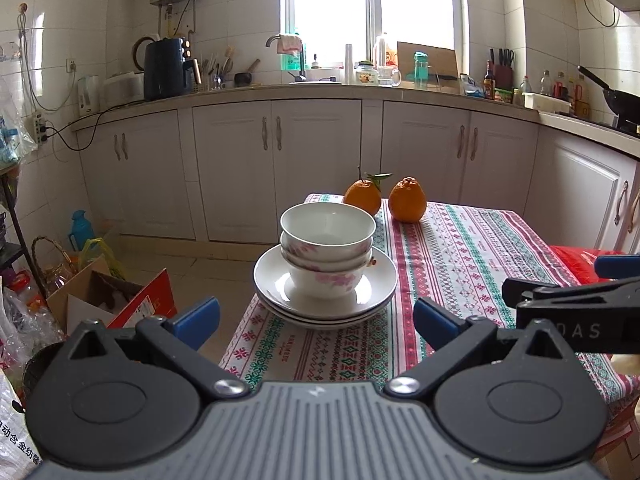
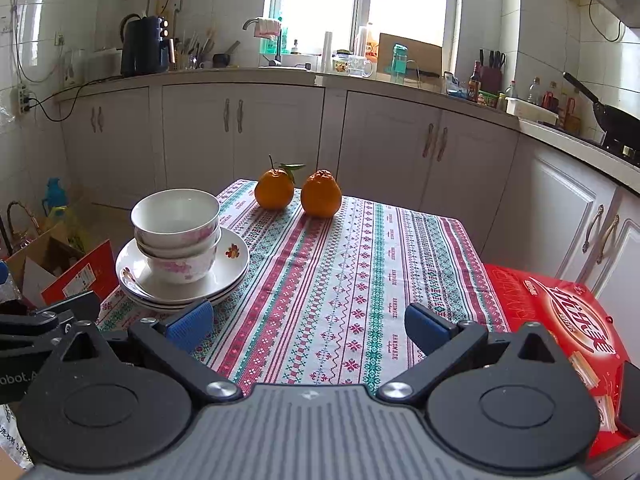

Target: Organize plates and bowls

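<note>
White bowls with pink flowers sit one inside the other, in a small stack. I can count two for sure, maybe three. The stack stands in the middle of the plates, which are white too and piled up. The pile rests near the left edge of the table, on a striped cloth of red, green and white.

Two oranges sit side by side at the far end of the table, well apart from the plates. One has a green leaf on its stalk. A red box lies at the right side of the table.

The left claw is wide open and holds nothing. It hangs just in front of the plates, and its blue pads touch none of them. The right claw is wide open too, with nothing in it. It hangs over the bare cloth, to the right of the plates. Its left pad sits just beside the plate rim in the right wrist view, but I cannot tell if they touch.

Behind the table are pale cupboards, a counter and a bright window.
</note>
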{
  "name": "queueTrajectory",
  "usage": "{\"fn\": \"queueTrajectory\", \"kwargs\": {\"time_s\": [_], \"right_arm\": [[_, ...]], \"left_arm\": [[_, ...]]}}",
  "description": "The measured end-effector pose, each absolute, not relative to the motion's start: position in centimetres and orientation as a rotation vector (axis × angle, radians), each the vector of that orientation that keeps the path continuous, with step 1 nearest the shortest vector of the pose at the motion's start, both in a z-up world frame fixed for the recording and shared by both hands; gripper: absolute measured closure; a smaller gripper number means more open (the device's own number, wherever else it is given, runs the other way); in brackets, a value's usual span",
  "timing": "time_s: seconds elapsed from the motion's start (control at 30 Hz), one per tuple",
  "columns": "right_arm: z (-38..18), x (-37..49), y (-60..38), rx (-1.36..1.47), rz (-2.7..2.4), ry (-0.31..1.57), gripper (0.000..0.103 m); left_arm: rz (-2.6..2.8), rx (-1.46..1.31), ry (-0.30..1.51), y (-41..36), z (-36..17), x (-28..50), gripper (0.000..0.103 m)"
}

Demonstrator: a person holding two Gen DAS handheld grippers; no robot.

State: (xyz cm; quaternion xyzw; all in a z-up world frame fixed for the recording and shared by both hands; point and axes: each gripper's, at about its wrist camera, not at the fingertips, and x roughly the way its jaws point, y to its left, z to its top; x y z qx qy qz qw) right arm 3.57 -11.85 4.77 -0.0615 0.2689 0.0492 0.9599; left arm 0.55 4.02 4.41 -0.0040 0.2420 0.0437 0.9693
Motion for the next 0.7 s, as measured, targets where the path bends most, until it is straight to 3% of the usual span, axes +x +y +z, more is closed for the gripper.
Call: {"fn": "queueTrajectory", "kwargs": {"time_s": [0.7], "right_arm": [[4.72, 3.46, -11.54, -0.137, 0.085, 0.542, 0.0]], "left_arm": [[0.105, -0.01, 0.502, 3.96, 4.39, 0.37, 0.001]]}}
